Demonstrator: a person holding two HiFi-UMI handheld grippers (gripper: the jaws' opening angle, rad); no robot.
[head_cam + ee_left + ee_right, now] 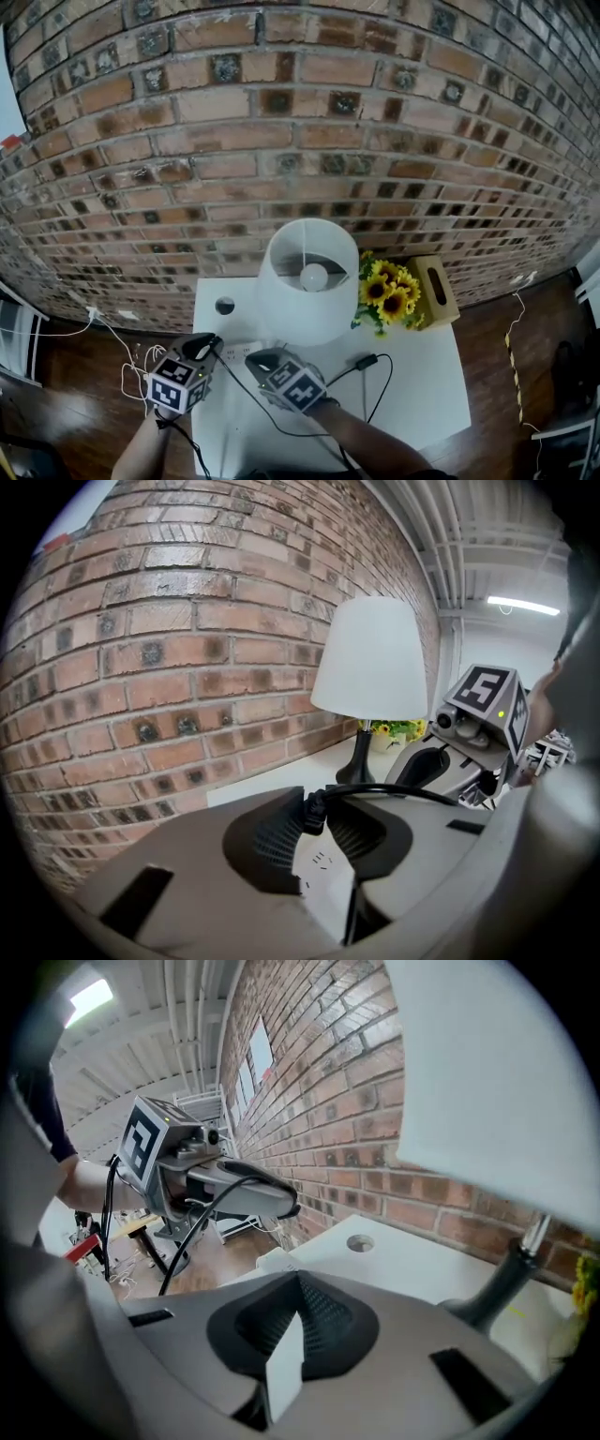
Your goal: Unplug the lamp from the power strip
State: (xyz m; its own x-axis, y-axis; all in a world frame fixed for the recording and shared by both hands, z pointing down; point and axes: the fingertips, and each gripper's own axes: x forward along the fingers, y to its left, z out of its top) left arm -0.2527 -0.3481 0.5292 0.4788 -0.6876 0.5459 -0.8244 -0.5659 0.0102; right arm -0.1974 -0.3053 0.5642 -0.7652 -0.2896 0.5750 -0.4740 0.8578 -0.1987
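Left claw [319,819] gripping plug [312,808], right claw [298,1283] gripping strip [284,1368]

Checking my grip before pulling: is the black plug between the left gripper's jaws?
Yes: the black plug sits between the jaws of the left gripper, cord trailing right.

No words, brand names or numbers to read anywhere here. The cube on the left gripper [201,350] carries black-and-white square markers, and the right gripper [266,360] has the same: patterns, not letters. On the white power strip [323,862], toward the left edge of the desk [422,394], there are a few tiny dark marks, too small to make out.
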